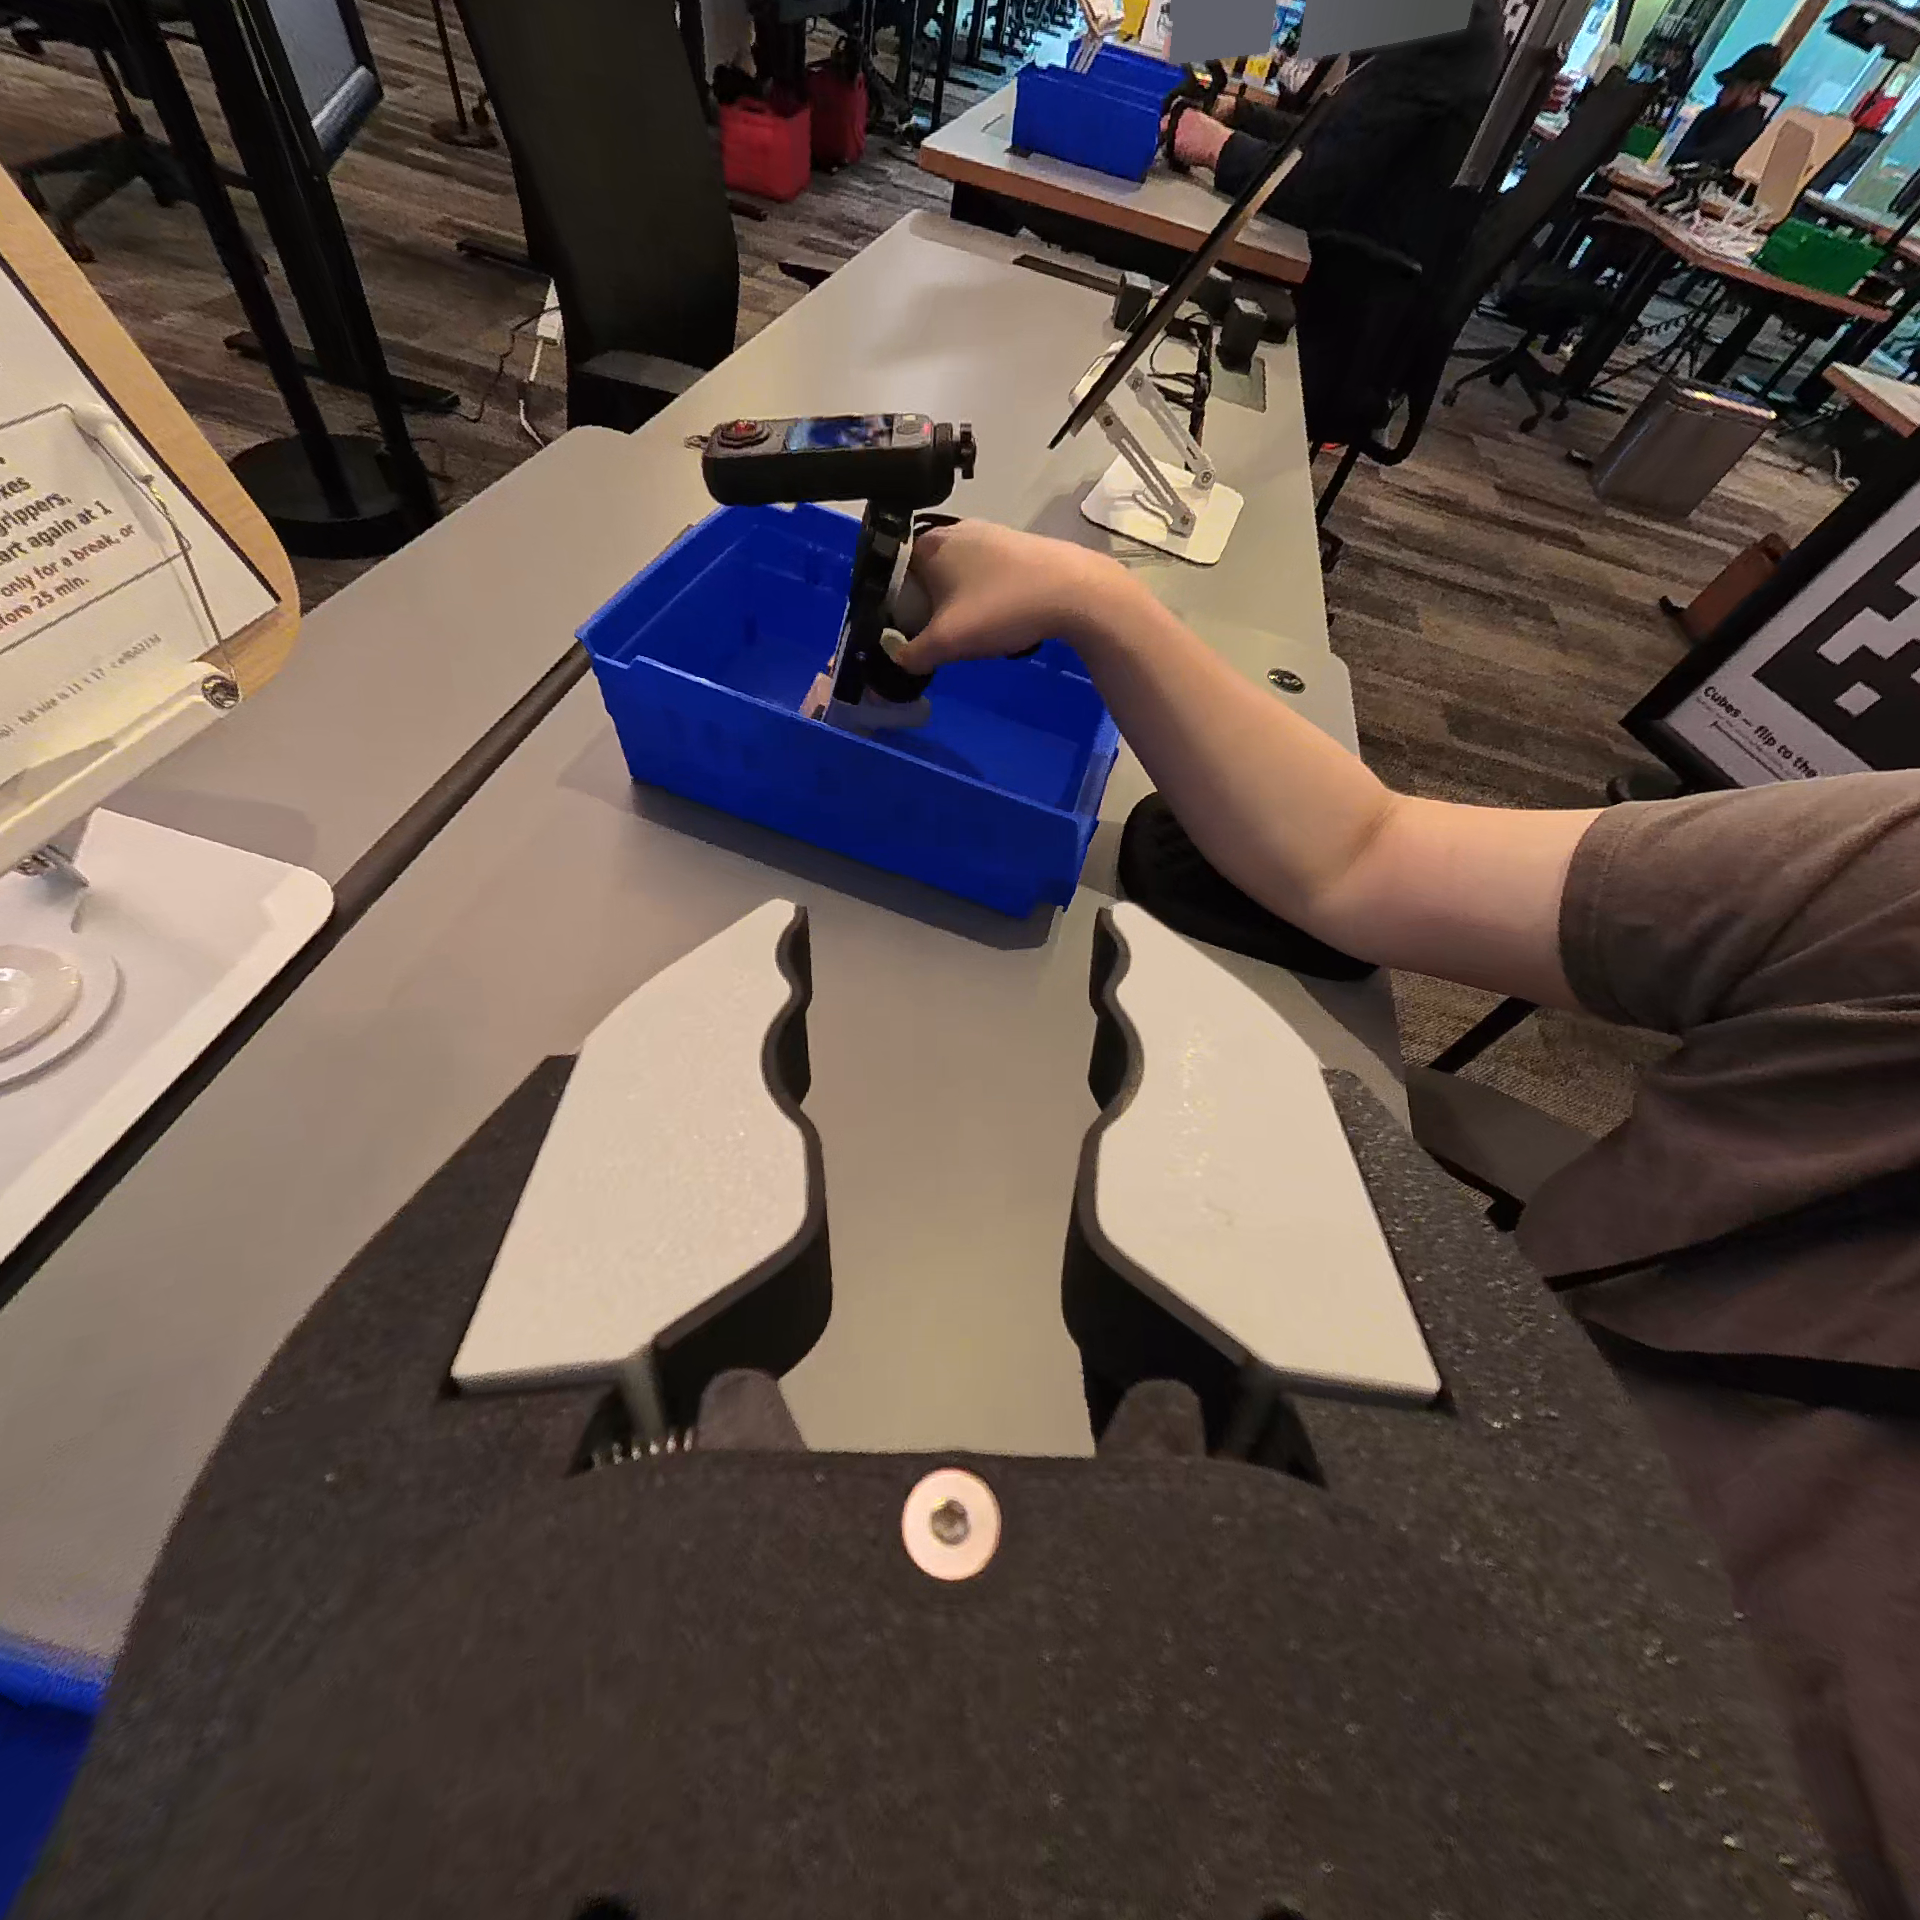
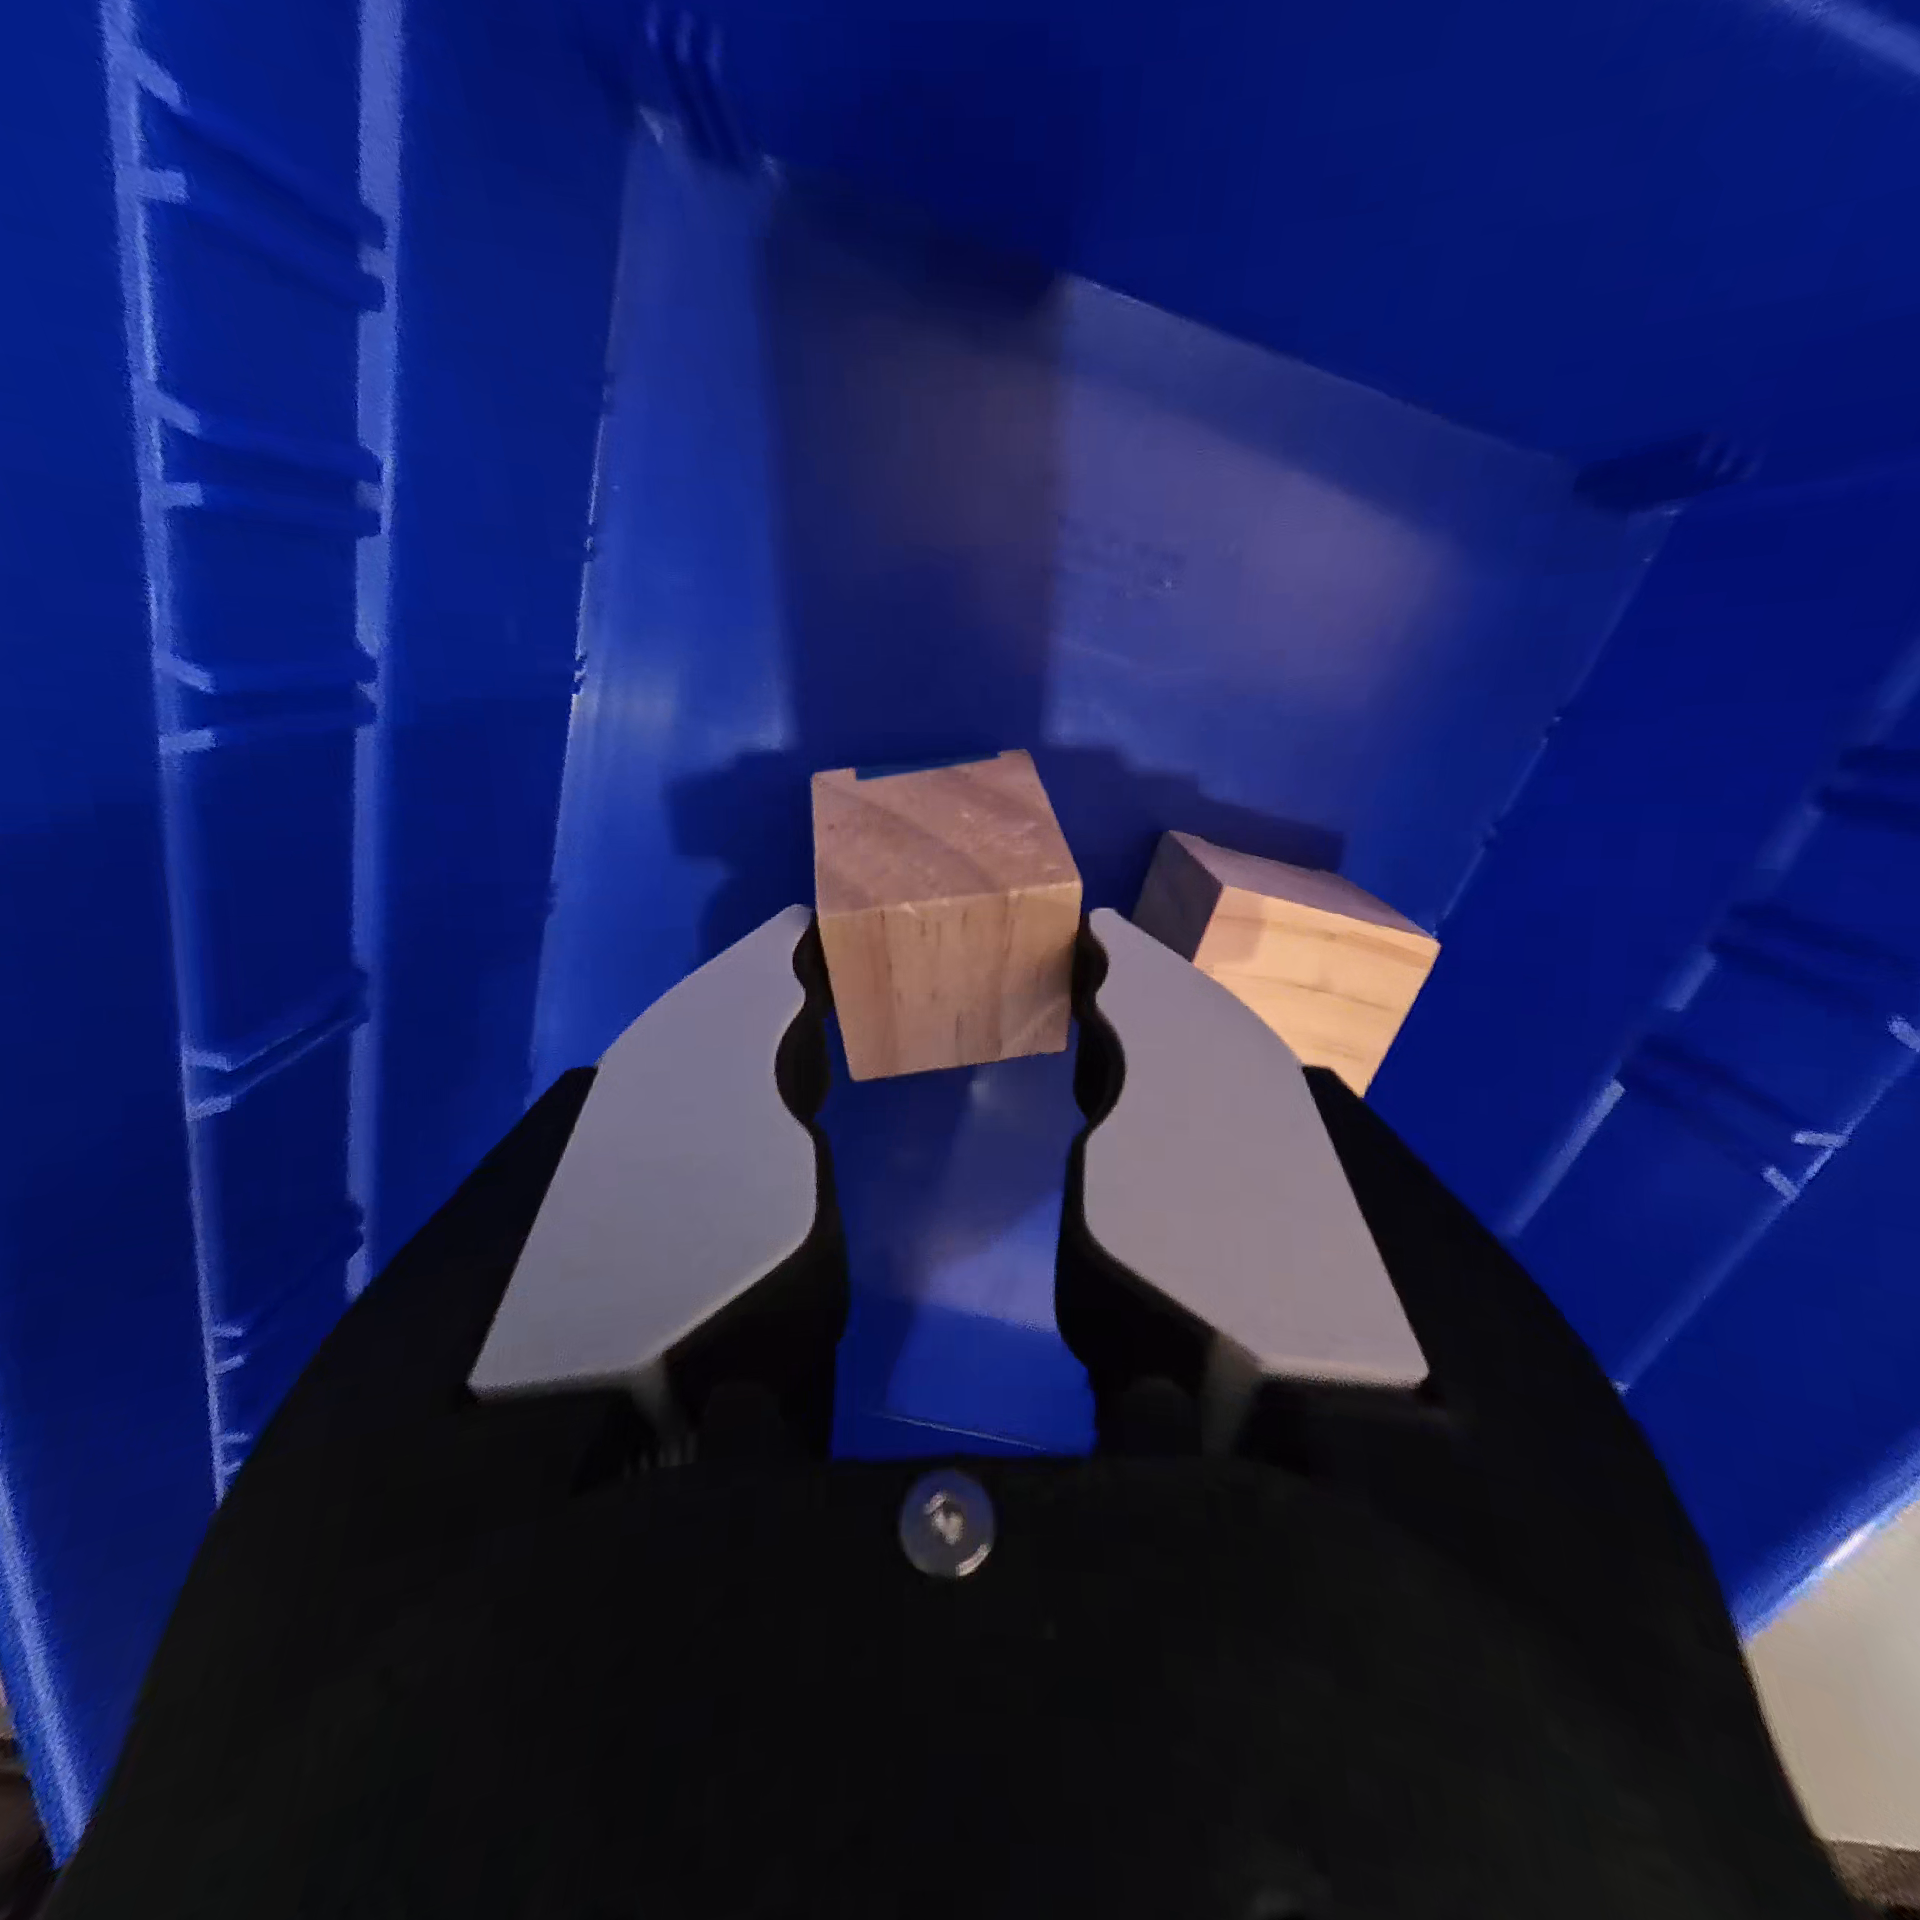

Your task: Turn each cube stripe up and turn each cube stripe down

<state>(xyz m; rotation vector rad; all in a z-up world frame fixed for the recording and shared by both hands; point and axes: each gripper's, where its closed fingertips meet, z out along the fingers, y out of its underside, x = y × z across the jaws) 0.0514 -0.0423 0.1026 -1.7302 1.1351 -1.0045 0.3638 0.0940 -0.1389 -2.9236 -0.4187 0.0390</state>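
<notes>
Wooden cube (image 2: 940,914) sits right between your right gripper's (image 2: 948,940) fingertips, inside the blue bin (image 2: 1351,312). Both pads press its side faces near the tips, so you've got it pinched, tilted a little, its lower edge clear of the bin floor in the right wrist view. A small dark notch shows on its far top edge; whether that's the stripe, I can't tell. A second cube (image 2: 1299,966) lies just beside it to the right, down on the bin floor, turned at an angle, no stripe visible on the faces showing.

From the left wrist view, your right hand (image 1: 987,613) is dipped into the bin (image 1: 831,769), wrapped around the gripper handle, with the black camera (image 1: 831,462) sticking out on top. The cubes are hidden from this side by the bin wall and the tool.

Your left gripper (image 1: 948,935) hangs over bare grey table (image 1: 468,935), short of the bin, jaws spread wide with nothing between them.

Further out: a white stand (image 1: 1158,488) holding a tilted dark panel behind the bin, a sign board (image 1: 94,540) on the left, a black-and-white marker board (image 1: 1849,644) on the right, and a second blue bin (image 1: 1086,120) on the next table.
</notes>
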